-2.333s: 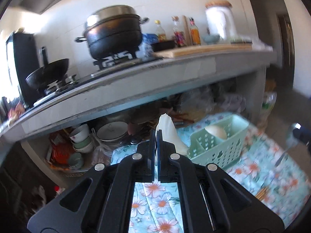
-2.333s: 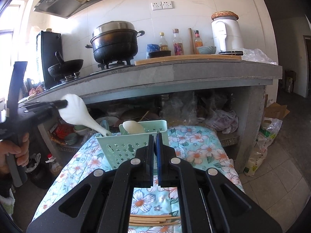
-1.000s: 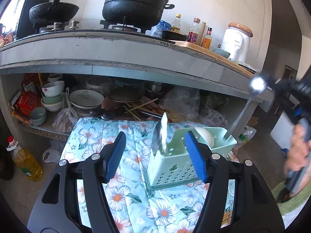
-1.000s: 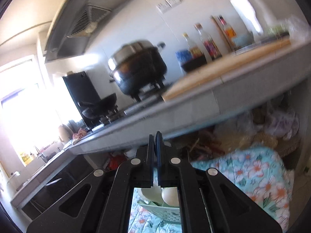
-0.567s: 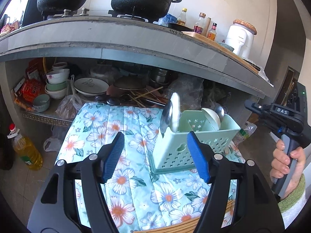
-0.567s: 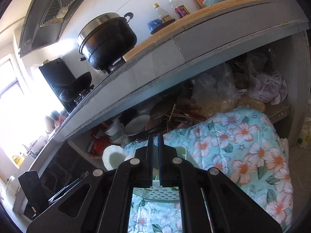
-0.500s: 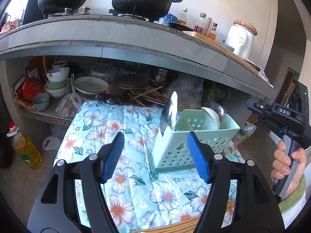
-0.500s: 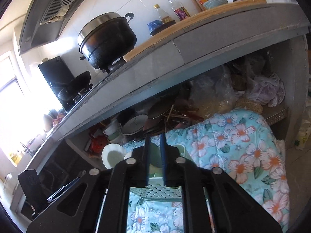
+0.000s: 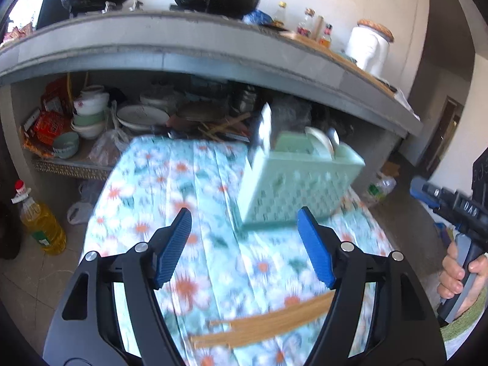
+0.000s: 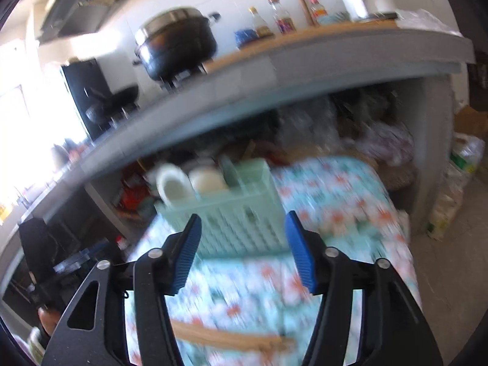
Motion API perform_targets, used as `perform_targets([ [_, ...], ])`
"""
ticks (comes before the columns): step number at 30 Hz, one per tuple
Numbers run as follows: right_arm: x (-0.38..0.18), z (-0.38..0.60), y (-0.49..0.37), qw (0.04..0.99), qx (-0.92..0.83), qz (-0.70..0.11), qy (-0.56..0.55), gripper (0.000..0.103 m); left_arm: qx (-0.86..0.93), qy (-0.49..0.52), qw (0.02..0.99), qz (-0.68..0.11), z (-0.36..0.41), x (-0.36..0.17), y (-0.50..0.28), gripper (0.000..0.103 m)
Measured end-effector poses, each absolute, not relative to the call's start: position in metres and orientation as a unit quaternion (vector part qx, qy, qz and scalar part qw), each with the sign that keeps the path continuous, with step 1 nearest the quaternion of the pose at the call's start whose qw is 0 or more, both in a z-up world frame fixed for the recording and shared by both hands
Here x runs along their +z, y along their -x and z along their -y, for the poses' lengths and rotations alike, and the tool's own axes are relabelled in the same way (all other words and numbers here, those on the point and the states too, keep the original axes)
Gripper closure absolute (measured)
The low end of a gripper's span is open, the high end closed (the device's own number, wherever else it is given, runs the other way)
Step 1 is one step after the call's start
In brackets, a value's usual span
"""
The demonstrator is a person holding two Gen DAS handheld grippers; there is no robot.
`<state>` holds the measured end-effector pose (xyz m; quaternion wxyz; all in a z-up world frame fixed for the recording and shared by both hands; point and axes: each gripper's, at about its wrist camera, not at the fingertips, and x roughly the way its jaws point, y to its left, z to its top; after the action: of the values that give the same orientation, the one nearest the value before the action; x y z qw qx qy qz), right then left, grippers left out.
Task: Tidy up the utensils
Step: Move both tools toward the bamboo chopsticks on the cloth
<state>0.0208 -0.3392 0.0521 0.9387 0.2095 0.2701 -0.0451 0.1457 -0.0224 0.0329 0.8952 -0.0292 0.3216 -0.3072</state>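
The left gripper [image 9: 244, 244] hangs with its 2 blue-padded fingers [image 9: 172, 245] spread wide and nothing between them; the right gripper [image 10: 244, 250] is likewise released, its blue pads [image 10: 300, 251] parted and empty; both views are smeared by motion blur. The pale green perforated plastic utensil basket [image 9: 292, 189] stands on the turquoise floral tablecloth [image 9: 170, 189], ahead of both grippers and touched by neither. In the right wrist view 2 white rounded spoon bowls [image 10: 189, 183] stick up from the basket's left compartments; in the left wrist view a shiny metal utensil [image 9: 264, 131] rises from the basket's left end, with a white spoon and another metal piece further right. A bundle of light wooden chopsticks [image 9: 262, 326] lies flat on the cloth near the grippers, apart from the basket. Behind, a grey concrete counter [image 9: 189, 48] carries a large black lidded pot [image 10: 177, 45].
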Motion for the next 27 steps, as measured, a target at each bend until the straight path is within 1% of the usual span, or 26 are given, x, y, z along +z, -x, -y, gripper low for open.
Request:
perform_targets([
  [4,0.005,0.336,0.013,0.910,-0.105,-0.343,-0.210,0.041,-0.333,0.000,0.878,-0.344,0.026,0.010,-0.122,0.035],
  [8,-0.029,0.339,0.035,0.884,-0.139,-0.375,-0.244,0.041,-0.366,-0.052,0.862,-0.348,0.042,-0.009,-0.094,0.035],
  [10,-0.040,0.338,0.041,0.874,-0.144,-0.384,-0.260,0.041,-0.378,-0.082,0.859,-0.337,0.052,-0.016,-0.080,0.035],
  [12,-0.048,0.337,0.042,0.866,-0.147,-0.394,-0.271,0.041,-0.394,-0.123,0.852,-0.321,0.065,-0.021,-0.066,0.040],
  [14,-0.052,0.338,0.042,0.862,-0.148,-0.399,-0.274,0.041,-0.407,-0.181,0.842,-0.303,0.081,-0.029,-0.051,0.048],
  [15,-0.053,0.338,0.042,0.863,-0.148,-0.398,-0.273,0.041,-0.409,-0.203,0.839,-0.296,0.087,-0.033,-0.046,0.050],
  [17,-0.052,0.338,0.041,0.864,-0.145,-0.395,-0.275,0.041,-0.411,-0.264,0.827,-0.280,0.104,-0.044,-0.034,0.061],
  [18,-0.053,0.338,0.042,0.864,-0.144,-0.394,-0.277,0.041,-0.409,-0.285,0.823,-0.273,0.110,-0.048,-0.031,0.064],
  [20,-0.055,0.339,0.042,0.864,-0.140,-0.394,-0.279,0.041,-0.400,-0.307,0.821,-0.268,0.120,-0.052,-0.030,0.072],
  [22,-0.056,0.338,0.042,0.864,-0.138,-0.396,-0.280,0.041,-0.396,-0.286,0.826,-0.281,0.122,-0.050,-0.039,0.074],
  [25,-0.059,0.339,0.040,0.861,-0.132,-0.397,-0.288,0.041,-0.368,-0.244,0.841,-0.313,0.125,-0.050,-0.061,0.074],
  [27,-0.062,0.340,0.040,0.859,-0.127,-0.398,-0.296,0.041,-0.347,-0.250,0.839,-0.337,0.132,-0.059,-0.071,0.074],
])
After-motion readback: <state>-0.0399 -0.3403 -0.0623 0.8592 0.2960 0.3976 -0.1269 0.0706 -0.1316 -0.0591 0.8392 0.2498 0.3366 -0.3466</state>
